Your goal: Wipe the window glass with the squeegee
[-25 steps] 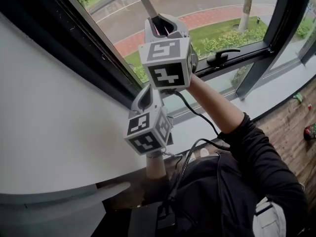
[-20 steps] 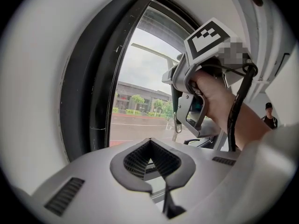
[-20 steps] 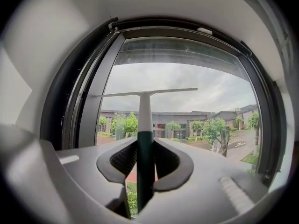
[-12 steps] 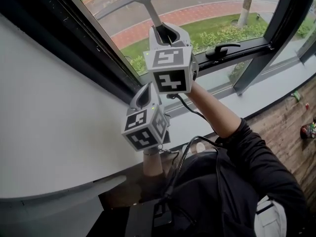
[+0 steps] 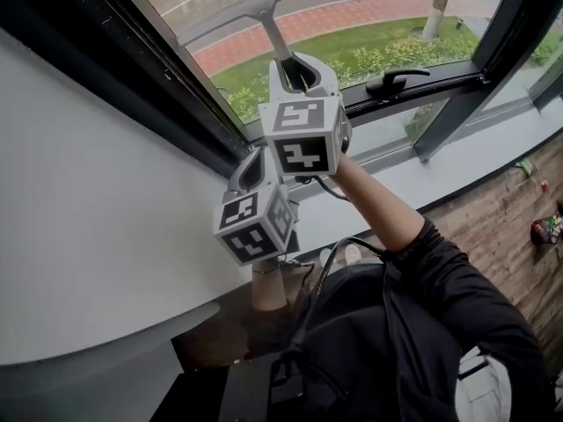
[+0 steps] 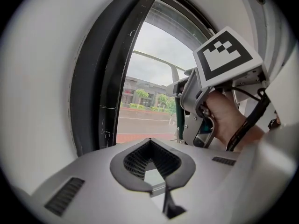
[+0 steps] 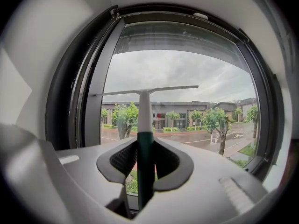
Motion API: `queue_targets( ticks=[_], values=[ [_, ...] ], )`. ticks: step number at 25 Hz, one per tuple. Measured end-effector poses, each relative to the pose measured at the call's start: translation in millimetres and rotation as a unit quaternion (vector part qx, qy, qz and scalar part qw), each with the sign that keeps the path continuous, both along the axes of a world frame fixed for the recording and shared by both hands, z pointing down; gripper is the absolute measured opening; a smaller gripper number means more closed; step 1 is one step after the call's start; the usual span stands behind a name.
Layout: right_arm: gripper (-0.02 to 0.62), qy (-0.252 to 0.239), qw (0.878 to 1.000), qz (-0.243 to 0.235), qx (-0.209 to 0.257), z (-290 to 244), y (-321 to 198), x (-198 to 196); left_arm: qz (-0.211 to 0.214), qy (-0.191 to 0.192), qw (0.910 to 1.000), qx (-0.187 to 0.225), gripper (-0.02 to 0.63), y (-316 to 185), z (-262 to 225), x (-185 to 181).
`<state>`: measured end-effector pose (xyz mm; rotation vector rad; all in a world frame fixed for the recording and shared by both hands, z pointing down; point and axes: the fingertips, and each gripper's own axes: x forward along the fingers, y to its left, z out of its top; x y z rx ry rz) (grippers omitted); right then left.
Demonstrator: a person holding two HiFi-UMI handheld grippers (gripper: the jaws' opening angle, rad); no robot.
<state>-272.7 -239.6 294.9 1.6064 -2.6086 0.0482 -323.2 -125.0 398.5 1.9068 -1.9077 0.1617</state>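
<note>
My right gripper (image 5: 299,70) is raised at the window glass (image 5: 378,7) and shut on the squeegee (image 5: 274,33). The squeegee's long grey blade (image 5: 255,11) lies slanted across the pane. In the right gripper view the dark green handle (image 7: 145,162) stands upright between the jaws of the right gripper (image 7: 145,160), and the blade (image 7: 145,91) runs level over the glass (image 7: 187,69). My left gripper (image 5: 255,170) hangs just below and to the left, shut with nothing in it. Its view shows the left gripper (image 6: 152,160) and, beyond it, the right gripper (image 6: 205,101).
A black window frame (image 5: 132,69) runs along the left of the pane, beside a white wall (image 5: 79,218). A black window handle (image 5: 398,80) sits on the lower frame, to the right of my grippers. The sill (image 5: 457,170) is below it, and brick flooring (image 5: 519,236) at far right.
The right gripper has drawn the squeegee down the glass toward the lower frame. The left gripper has stayed close below it, still shut.
</note>
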Motion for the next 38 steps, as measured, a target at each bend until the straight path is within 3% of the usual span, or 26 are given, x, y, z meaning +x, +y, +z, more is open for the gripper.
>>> queue_targets(
  ticks=[38],
  values=[
    [0.086,0.044,0.991,-0.001,-0.124,136,30,18,0.002,0.017,0.9980,-0.060,-0.002,19,48,9]
  ],
)
